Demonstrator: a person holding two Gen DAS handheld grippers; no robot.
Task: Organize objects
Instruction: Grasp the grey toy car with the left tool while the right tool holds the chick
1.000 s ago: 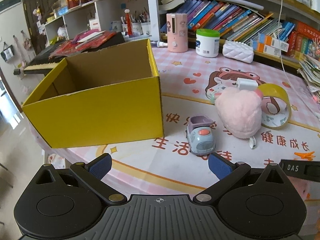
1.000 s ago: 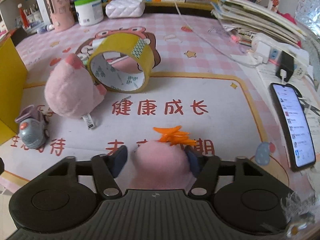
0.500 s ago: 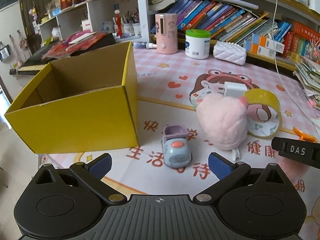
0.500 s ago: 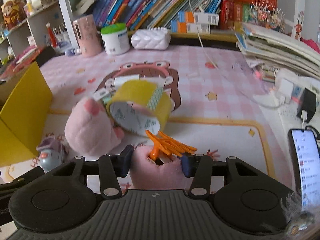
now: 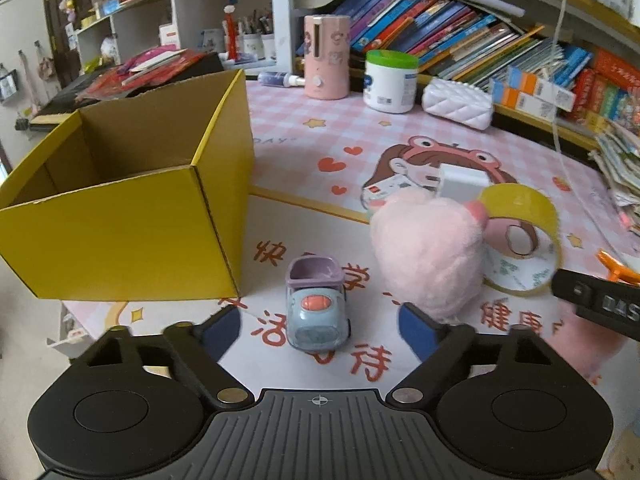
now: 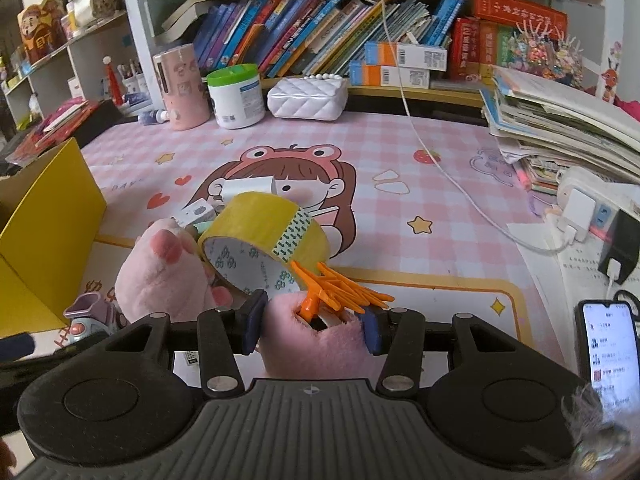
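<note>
Left tool (image 5: 319, 326) nearer toy car (image 5: 318, 309) — jaws closing, car between.

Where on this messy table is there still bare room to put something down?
The pink checked stretch between the white purse and the tape roll is bare, crossed only by a white cable. It is crowded around the plush toy, toy car and yellow box.

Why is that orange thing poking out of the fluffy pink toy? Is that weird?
Yes, a bit odd: an orange plastic clip sticks out of a hole in the fluffy pink plush squeezed by the right gripper.
</note>
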